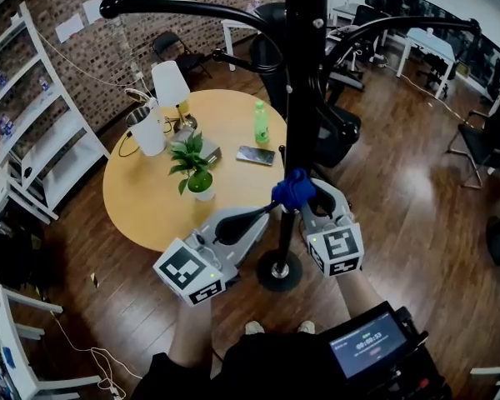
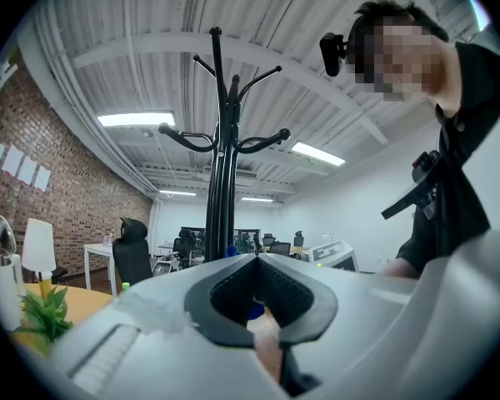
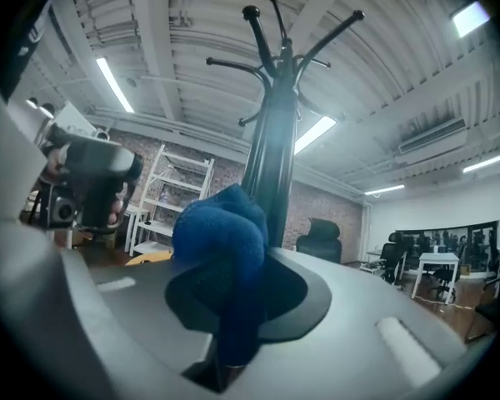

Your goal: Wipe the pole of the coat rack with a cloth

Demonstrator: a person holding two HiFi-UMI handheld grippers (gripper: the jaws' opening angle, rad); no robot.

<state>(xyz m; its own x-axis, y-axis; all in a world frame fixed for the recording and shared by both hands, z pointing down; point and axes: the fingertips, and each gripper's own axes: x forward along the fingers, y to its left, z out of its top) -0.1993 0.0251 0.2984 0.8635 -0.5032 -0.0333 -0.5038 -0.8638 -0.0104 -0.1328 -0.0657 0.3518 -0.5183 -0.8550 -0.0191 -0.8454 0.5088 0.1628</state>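
two tools – right tool (image 1: 302, 202) clamped on blue cloth (image 3: 221, 232) at upright pole (image 1: 305, 82), left tool (image 1: 267, 211) closed

A round yellow bench (image 1: 150, 198) stands on a dark wooden floor (image 1: 400, 207). On the bench's far half sit a small potted plant (image 1: 193, 167) in a white pot with a flat grey box (image 1: 210, 151) just beside it, a dark phone (image 1: 256, 155) lying flat, an upright green bottle (image 1: 261, 123), a white jug (image 1: 147, 129) and a white-shaded lamp (image 1: 171, 83). The round black base of the coat rack (image 1: 279, 271) rests on the floor just beside the bench's near edge.
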